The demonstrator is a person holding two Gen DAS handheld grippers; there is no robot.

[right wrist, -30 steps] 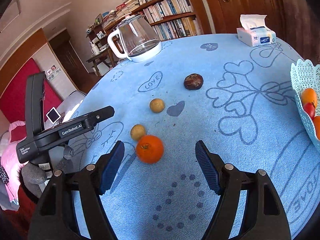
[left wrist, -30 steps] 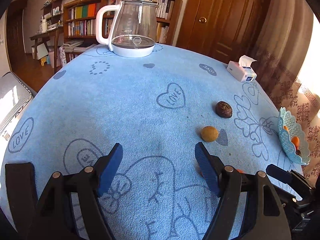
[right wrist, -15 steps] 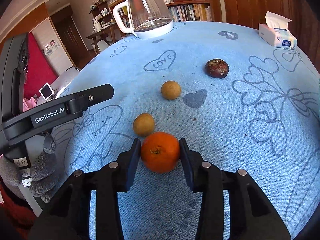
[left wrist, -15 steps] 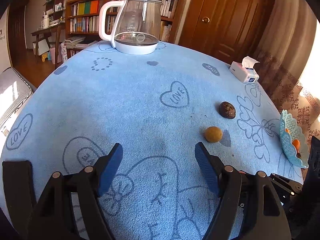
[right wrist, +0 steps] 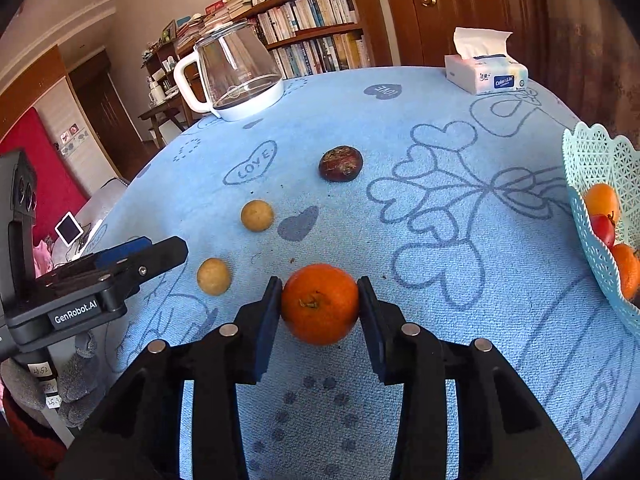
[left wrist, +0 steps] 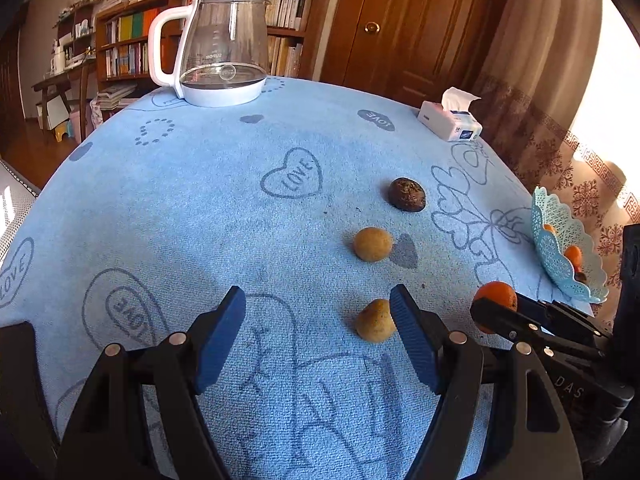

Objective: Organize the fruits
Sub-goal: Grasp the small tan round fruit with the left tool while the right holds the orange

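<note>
My right gripper is shut on an orange, held just above the blue tablecloth; the orange also shows in the left wrist view. Two small tan fruits and a dark brown fruit lie on the cloth beyond it. A light blue lattice basket at the right edge holds oranges and a red fruit. My left gripper is open and empty, with the near tan fruit beside its right finger.
A glass kettle on a white base stands at the table's far side. A tissue box sits at the far right. The table edge curves away on the left, with bookshelves and a wooden door behind.
My right gripper closed on the orange and lifted it slightly. My left gripper moved forward and right, bringing the near tan fruit into view.
</note>
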